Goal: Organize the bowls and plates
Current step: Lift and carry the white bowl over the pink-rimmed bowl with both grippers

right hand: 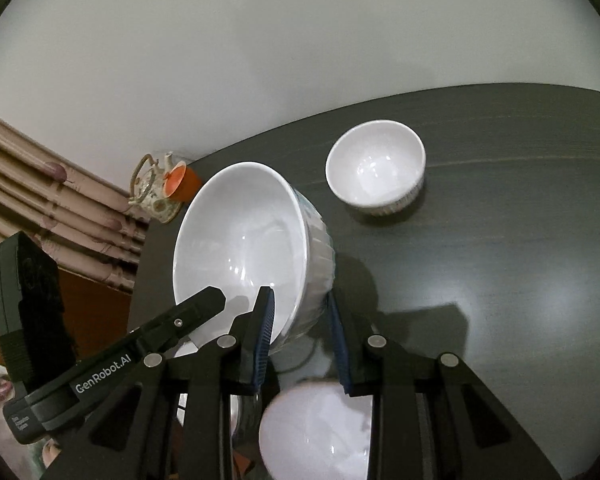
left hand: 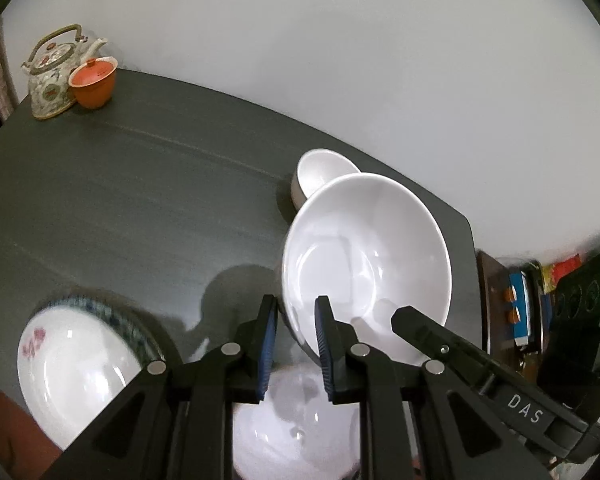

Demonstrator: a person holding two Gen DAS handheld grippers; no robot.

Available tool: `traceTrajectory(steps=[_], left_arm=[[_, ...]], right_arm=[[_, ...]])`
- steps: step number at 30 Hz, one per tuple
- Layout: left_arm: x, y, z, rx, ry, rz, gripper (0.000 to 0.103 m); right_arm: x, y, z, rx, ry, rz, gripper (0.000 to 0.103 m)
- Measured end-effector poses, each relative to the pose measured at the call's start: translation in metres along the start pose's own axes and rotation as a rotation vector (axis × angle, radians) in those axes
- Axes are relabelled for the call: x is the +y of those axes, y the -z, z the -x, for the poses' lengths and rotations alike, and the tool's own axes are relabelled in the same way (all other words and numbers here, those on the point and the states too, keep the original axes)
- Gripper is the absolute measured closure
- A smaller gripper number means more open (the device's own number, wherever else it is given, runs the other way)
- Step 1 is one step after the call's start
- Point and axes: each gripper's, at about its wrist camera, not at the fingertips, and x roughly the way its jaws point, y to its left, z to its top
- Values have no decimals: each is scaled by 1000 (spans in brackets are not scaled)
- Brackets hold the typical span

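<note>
A large white bowl (left hand: 364,256) with a ribbed outer wall is held tilted above the dark table, and it also shows in the right wrist view (right hand: 244,248). My left gripper (left hand: 296,344) straddles its near rim, one finger inside and one outside. My right gripper (right hand: 300,340) straddles the opposite rim in the same way. A small white bowl (right hand: 376,164) stands upright on the table beyond; it peeks out behind the large one (left hand: 320,168). A patterned plate (left hand: 76,368) lies at the lower left. Another white dish (left hand: 296,428) sits under the grippers, also in the right wrist view (right hand: 316,428).
A painted teapot (left hand: 54,74) and an orange lidded cup (left hand: 94,82) stand at the table's far corner (right hand: 156,188). The dark table (right hand: 500,260) ends against a white wall. A shelf with coloured items (left hand: 520,308) lies beyond the table's right edge.
</note>
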Motion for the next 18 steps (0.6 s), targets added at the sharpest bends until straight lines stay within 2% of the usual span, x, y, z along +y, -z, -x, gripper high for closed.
traceTrajectory(steps=[10, 18], left_arm=[[-4, 70, 11, 46, -6, -3, 84], [6, 107, -10, 117, -50, 14, 84]], right_arm=[[-9, 69, 37, 10, 6, -20, 77], [-26, 110, 27, 71, 29, -52, 77]])
